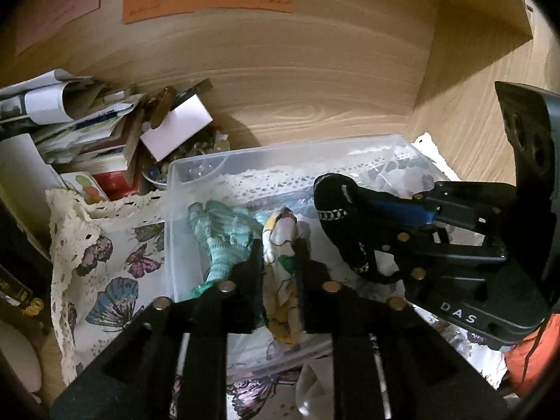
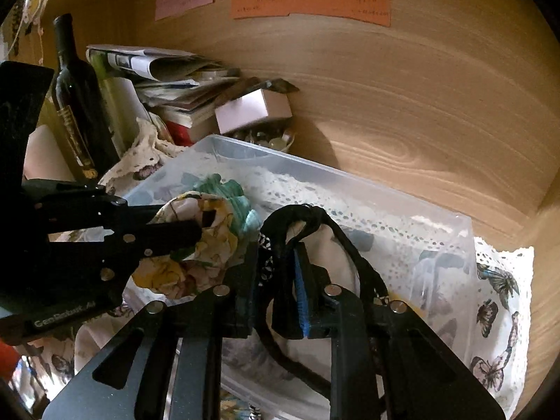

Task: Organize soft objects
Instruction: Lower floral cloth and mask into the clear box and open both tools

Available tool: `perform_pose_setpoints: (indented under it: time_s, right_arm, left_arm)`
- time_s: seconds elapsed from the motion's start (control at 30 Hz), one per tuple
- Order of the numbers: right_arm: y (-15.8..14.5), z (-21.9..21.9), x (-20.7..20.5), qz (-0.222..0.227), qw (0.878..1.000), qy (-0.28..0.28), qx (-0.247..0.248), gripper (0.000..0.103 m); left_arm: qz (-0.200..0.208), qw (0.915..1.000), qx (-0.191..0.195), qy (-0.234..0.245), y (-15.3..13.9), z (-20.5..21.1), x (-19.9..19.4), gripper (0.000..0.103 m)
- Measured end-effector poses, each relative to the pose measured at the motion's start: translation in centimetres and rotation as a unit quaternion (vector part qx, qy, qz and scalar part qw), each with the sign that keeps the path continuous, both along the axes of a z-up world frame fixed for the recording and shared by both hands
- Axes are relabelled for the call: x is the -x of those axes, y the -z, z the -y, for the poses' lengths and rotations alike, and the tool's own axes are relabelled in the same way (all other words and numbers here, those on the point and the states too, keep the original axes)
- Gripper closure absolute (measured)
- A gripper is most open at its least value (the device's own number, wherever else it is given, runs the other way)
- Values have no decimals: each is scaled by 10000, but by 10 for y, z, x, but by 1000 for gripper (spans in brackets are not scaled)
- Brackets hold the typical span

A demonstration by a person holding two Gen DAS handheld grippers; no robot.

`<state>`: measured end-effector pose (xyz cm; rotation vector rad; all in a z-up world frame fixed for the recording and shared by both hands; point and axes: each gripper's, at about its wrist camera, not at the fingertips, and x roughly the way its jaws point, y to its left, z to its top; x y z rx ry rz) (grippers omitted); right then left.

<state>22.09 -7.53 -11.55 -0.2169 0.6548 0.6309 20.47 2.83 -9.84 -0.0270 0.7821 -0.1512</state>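
A clear plastic bin (image 1: 175, 189) (image 2: 402, 192) stands on a butterfly-print cloth. My left gripper (image 1: 280, 262) is shut on a floral yellow-and-white cloth (image 1: 283, 245) and holds it over the bin; the cloth also shows in the right wrist view (image 2: 185, 245). A teal knitted piece (image 1: 220, 234) (image 2: 224, 189) lies in the bin beside it. My right gripper (image 2: 278, 266) is shut on a black garment with white trim (image 2: 301, 217), held over the bin's right half. The right gripper (image 1: 353, 217) and the black garment (image 1: 336, 210) show in the left wrist view.
A stack of books and papers (image 1: 70, 129) (image 2: 175, 84), a white box (image 1: 175, 129), a bowl of small items (image 2: 273, 140) and a dark wine bottle (image 2: 75, 98) stand behind the bin to the left. Wooden walls (image 1: 297, 70) close the back and right.
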Motion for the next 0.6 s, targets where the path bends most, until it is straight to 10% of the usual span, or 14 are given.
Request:
perform_pose_setpoints:
  time_s: [0.4,0.6]
  right_arm:
    - [-39,24,34,575,9976,192,-331,48]
    - [-62,45,77,1219,9908,332,-489,23]
  left_arm:
    - [688,9970,-29,-358,-38,-17,36,45]
    - [1177,9918,-89,-481,-62,-17,72,9]
